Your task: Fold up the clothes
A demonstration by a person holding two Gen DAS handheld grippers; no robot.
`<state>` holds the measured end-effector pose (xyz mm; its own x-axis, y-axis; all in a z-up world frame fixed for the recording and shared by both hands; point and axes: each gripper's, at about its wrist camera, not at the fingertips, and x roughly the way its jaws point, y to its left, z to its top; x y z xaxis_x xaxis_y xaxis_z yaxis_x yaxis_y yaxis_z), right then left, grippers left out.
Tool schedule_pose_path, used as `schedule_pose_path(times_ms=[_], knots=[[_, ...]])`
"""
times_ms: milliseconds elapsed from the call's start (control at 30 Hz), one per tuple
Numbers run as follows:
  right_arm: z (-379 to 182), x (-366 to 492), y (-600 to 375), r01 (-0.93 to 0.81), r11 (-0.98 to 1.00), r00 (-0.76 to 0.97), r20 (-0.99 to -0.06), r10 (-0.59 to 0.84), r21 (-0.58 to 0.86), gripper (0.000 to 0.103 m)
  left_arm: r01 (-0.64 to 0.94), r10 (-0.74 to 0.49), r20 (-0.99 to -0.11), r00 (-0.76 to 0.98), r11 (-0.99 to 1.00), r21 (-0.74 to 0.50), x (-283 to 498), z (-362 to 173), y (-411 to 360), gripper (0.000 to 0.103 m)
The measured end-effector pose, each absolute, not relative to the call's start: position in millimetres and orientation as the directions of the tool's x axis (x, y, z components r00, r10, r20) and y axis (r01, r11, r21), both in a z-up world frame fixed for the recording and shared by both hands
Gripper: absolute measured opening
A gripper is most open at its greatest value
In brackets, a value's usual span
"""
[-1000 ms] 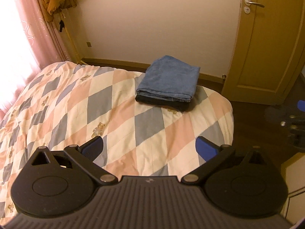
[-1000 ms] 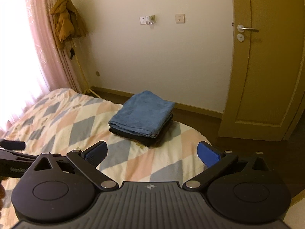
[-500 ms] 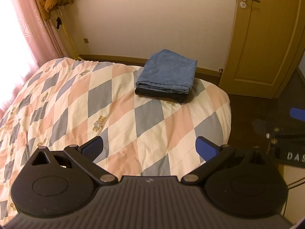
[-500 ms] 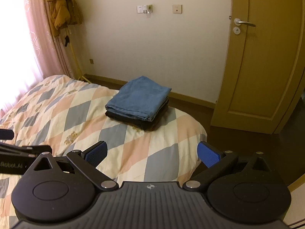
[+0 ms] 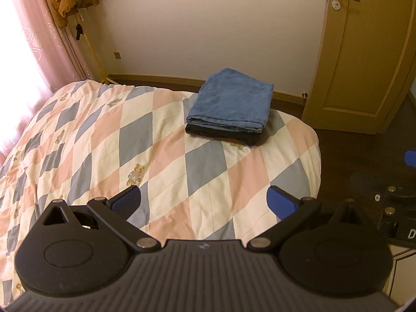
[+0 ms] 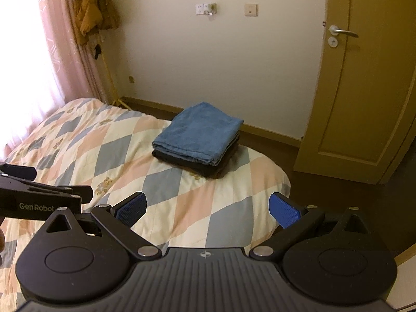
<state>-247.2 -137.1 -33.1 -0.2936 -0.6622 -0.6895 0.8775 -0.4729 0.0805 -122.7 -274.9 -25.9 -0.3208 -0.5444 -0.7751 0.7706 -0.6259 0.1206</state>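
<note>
On the quilt point(image 5: 166, 140), folded blue jeans point(image 5: 231, 104) atop dark garment point(image 6: 200, 166) (both neatly stacked); left gripper point(image 5: 204, 202) and right gripper point(image 6: 208, 208) wide apart, empty

Daylight blew out the pink curtain point(image 5: 39, 59) at left; the room was warm and dim, sharp, with fisheye-bent edges.
</note>
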Motion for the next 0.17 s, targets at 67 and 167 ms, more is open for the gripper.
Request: schedule_pose_path(times_ms=[67, 167], knots=[[-32.4, -251.7, -139.2, 0.873, -0.481, -0.299, -0.689, -0.66, 0.082, 0.103, 0.765, -0.541, -0.773, -0.331, -0.634, 0.116, -125.6, -25.9, -277.1, 0.102], [-32.6, -255.7, -141.0, 0.868, -0.49, -0.306, -0.689, -0.657, 0.082, 0.103, 0.757, -0.542, -0.76, -0.359, -0.645, 0.102, -128.6, -24.2, -278.6, 0.102]])
